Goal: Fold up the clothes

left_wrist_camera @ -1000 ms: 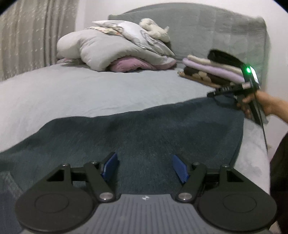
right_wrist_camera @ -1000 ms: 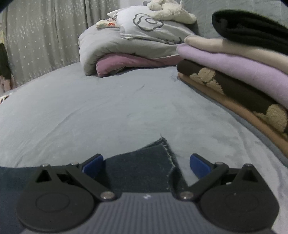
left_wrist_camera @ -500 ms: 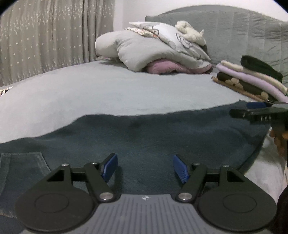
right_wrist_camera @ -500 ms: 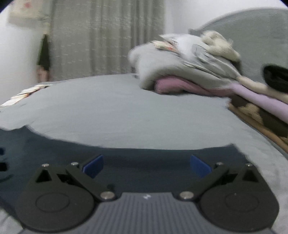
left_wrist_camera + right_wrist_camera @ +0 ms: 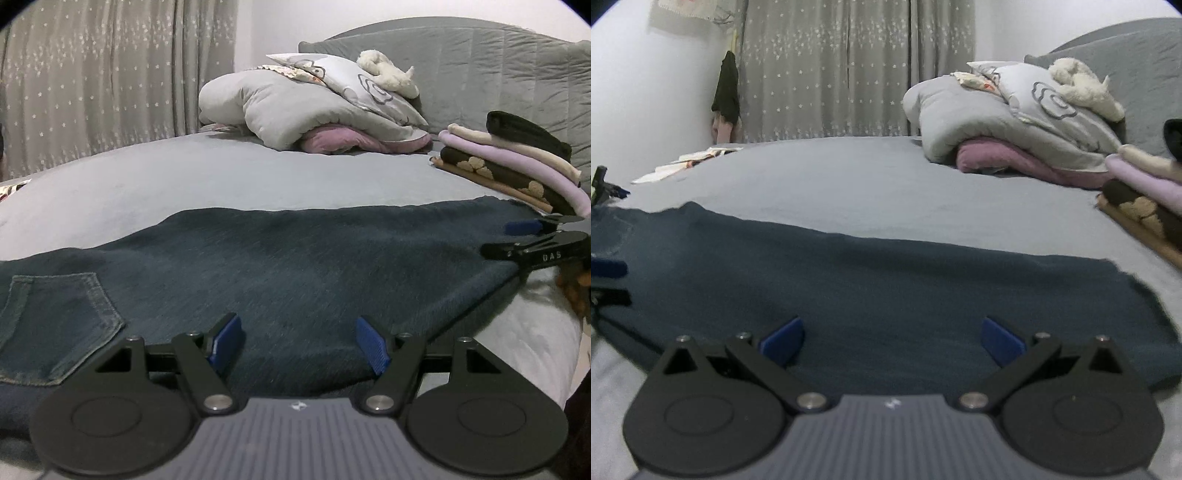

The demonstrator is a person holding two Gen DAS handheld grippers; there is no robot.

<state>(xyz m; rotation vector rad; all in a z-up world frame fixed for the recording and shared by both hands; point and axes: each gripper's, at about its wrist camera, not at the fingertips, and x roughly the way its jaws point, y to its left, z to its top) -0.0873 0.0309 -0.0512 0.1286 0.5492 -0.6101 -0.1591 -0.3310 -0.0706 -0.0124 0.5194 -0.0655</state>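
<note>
A pair of dark blue jeans (image 5: 295, 266) is spread flat on the grey bed (image 5: 184, 177), its long axis running left to right across the near part of the mattress. The back pocket (image 5: 59, 321), and so the waist end, lies at the left; the raw hem end (image 5: 1137, 306) lies at the right, near the stack of folded clothes (image 5: 517, 162).

The left gripper (image 5: 297, 341) is held over the near edge towards the waist end, its fingers spread apart with only flat denim beneath them and nothing gripped. The right gripper (image 5: 892, 341) is held over the near edge towards the hem end, its fingers likewise wide apart and empty.

Each gripper is thus seen to be nearer one end of the long axis, with the cloth lying just ahead of and below the fingertips. A lengthwise fold is judged to be the likely coming move, hem carried leftward to waist; for that the right gripper is the better placed.
</note>
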